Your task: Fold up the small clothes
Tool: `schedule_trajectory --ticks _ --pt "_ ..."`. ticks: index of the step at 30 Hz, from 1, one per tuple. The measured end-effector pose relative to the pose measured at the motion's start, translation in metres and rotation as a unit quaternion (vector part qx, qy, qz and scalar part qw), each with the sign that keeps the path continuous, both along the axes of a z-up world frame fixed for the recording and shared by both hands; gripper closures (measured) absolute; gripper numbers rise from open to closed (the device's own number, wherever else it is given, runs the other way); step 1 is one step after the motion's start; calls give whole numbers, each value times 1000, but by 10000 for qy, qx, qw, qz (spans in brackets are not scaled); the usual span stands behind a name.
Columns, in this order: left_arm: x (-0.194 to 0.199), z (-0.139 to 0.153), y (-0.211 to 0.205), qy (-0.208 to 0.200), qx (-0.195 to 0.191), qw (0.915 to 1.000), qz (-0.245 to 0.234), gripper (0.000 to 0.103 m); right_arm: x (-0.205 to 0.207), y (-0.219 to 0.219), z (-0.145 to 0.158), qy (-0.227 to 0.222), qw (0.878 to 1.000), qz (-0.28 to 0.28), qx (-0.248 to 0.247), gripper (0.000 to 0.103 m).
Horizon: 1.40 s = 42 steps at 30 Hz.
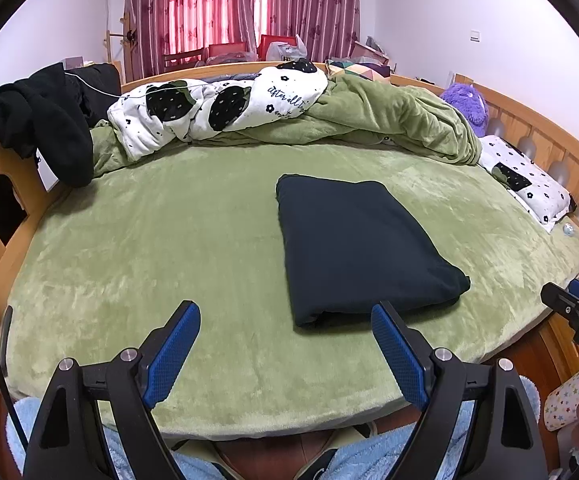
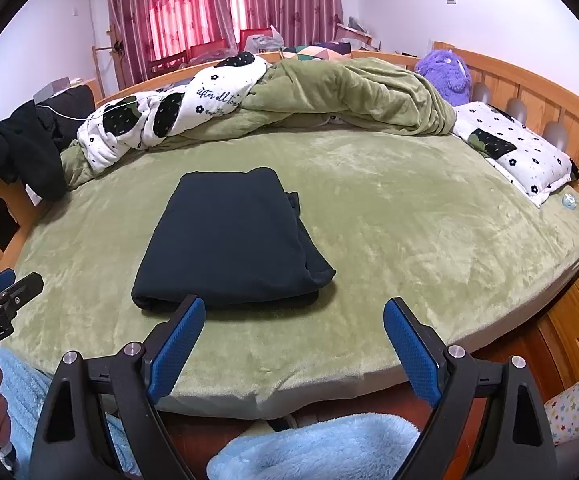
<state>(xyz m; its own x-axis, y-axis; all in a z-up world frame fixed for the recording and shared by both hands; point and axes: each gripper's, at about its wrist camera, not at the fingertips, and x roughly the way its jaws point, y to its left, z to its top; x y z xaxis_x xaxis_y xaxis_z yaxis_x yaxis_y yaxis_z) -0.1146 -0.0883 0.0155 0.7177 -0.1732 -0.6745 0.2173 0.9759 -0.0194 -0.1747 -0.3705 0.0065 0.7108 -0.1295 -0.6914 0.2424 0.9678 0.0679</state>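
Just ahead of the left gripper (image 1: 285, 320), off its right finger, a dark garment (image 1: 353, 240) lies folded into a thick rectangle on the green bed cover (image 1: 149, 240). From the right gripper (image 2: 294, 316) the same bundle sits ahead and to the left, its near edge touching or just behind the left fingertip. Both tools are spread wide and hold nothing, each hanging above the near edge of the bed.

The fold looks finished or nearly so, though the bundle's right side shows stacked layers that bulge and step out unevenly. A finger brushing that loose side could drag the top layer and open the fold. A pinch taken on one layer alone would likely peel it off the stack.

The cloth looks soft, matte, fairly heavy knit, with rounded edges. The cover beneath is plush and fuzzy, so the garment would likely cling, not slide.
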Motion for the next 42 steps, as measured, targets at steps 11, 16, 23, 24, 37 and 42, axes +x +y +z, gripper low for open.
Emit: schedule_trajectory --ticks 11,16,23,24,37,42 --pt "-7 1 3 -66 -2 10000 8 16 -9 -5 2 -3 9999 -19 110 13" --pt "-9 3 2 -50 -19 10000 38 16 -10 -4 1 14 10000 -20 73 13" --pt "-6 2 4 -22 -29 10000 84 16 -10 -1 2 21 10000 42 49 13" --pt "-6 1 4 -21 -30 10000 90 16 -10 -1 2 26 10000 53 42 13" --pt "-8 -1 4 -39 22 10000 76 16 -11 1 4 -17 10000 29 -58 13" --pt "-8 -1 3 -31 20 10000 92 16 -11 0 5 -23 10000 34 -59 13"
